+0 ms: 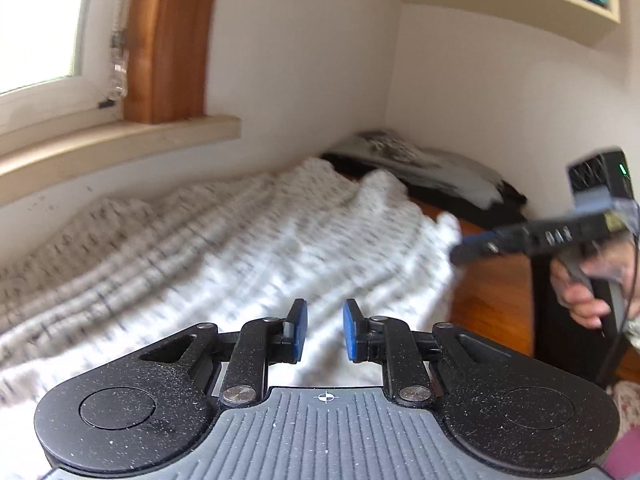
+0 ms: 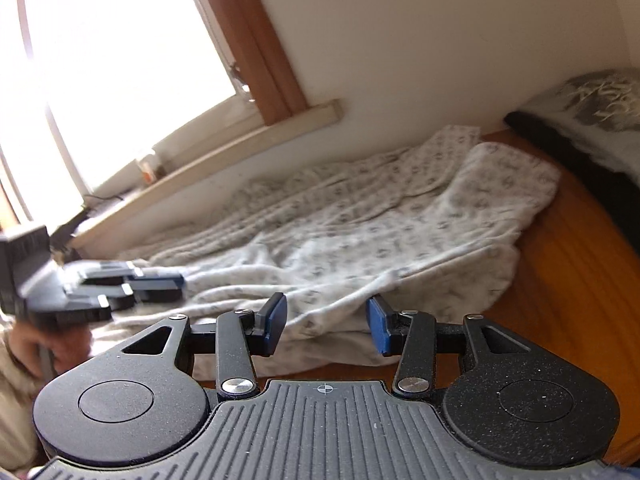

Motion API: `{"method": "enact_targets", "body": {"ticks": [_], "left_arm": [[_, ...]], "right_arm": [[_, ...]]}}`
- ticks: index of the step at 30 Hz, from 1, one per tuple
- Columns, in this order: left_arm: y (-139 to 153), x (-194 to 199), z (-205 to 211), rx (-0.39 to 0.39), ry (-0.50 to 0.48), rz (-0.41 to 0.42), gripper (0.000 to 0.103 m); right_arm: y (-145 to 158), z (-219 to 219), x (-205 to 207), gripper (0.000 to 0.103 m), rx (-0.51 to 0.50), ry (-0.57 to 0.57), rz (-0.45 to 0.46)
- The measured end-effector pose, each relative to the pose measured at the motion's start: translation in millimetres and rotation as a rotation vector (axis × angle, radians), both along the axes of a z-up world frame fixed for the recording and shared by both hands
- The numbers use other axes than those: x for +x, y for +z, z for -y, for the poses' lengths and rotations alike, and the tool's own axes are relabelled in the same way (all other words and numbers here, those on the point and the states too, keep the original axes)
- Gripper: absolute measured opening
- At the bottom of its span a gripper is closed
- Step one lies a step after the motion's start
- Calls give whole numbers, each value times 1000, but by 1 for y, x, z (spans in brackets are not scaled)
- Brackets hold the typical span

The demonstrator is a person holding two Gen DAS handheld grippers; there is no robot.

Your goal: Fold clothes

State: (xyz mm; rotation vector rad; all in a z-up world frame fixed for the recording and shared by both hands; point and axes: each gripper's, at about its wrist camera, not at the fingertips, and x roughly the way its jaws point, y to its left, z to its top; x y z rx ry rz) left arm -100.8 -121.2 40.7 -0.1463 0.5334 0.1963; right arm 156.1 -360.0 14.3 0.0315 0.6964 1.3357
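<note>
Left gripper (image 1: 325,330): jaws slightly apart, blue pads (image 1: 352,332) facing each other with a narrow gap, nothing between them. It hangs above the near part of the white patterned garment (image 1: 248,240), no contact visible. Left view is motion-blurred, so the fabric detail is soft.

Right gripper (image 2: 327,326): jaws spread wider than the left's, nothing clamped. The garment's near folded edge lies just past and below the fingertips (image 2: 276,316); pads are not pressing on it. From the left wrist view the right gripper's tip sits at the cloth's right edge, but blur prevents telling whether it touches.

Garment: white fabric with a small grey print, spread crumpled across the wooden table (image 2: 560,264), running from the window sill (image 1: 120,148) side towards the far corner. Several folds and ridges, one layer doubled over along the near edge. Its right end stops short of the table's bare wood.

Far corner: a pile of dark and grey clothing (image 1: 432,176) against the wall, apart from the white garment. A shelf (image 1: 500,0) is mounted high on the wall above it.

A hand (image 1: 584,292) grips the right gripper's handle; another hand (image 2: 44,344) holds the left one.
</note>
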Motion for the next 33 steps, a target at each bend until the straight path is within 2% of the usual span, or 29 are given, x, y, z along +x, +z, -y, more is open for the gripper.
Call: {"method": "enact_targets", "body": {"ticks": [1, 3, 6, 7, 8, 10, 11, 15, 17, 21, 22, 24, 26, 27, 31, 33], "left_arm": [[-2, 2, 6, 10, -8, -11, 26], [-5, 8, 15, 26, -32, -27, 39], [-10, 13, 28, 51, -72, -46, 42], [-11, 16, 31, 72, -78, -51, 42], [-13, 18, 35, 94, -85, -56, 42], [-15, 20, 39, 135, -88, -54, 31], [-12, 18, 41, 147, -82, -36, 1], [15, -2, 45, 158, -38, 104, 1], [20, -7, 52, 138, -59, 101, 1], [3, -5, 67, 120, -131, -23, 5], [1, -7, 69, 116, -132, -29, 6], [3, -11, 68, 94, -124, -17, 15], [11, -13, 62, 89, -108, 5, 16], [15, -13, 57, 93, -100, 12, 16], [27, -4, 30, 113, -79, 15, 35], [26, 11, 7, 93, -73, -8, 36]], "right_arm": [[-1, -3, -1, 45, -4, -4, -5], [-2, -8, -1, 44, -6, -29, -9], [-3, -12, 3, 44, 18, -73, -22], [-4, -13, 5, 40, 29, -88, -23], [-5, -15, 6, 28, 36, -98, -24], [-6, -18, 7, 15, 40, -102, -26], [-7, -20, 7, 10, 47, -106, -24], [4, -9, 6, 7, 148, -122, -11], [12, -1, 0, 7, 182, -120, 9], [-1, 4, -9, 7, 50, -129, 33], [-4, 7, -10, 10, 32, -130, 28], [-8, 13, -9, 14, 22, -132, -4], [-9, 16, -9, 29, 28, -125, -32], [-9, 17, -10, 30, 36, -119, -45], [-10, 12, -21, 35, 41, -90, -89], [-11, 8, -26, 40, 37, -81, -97]]}}
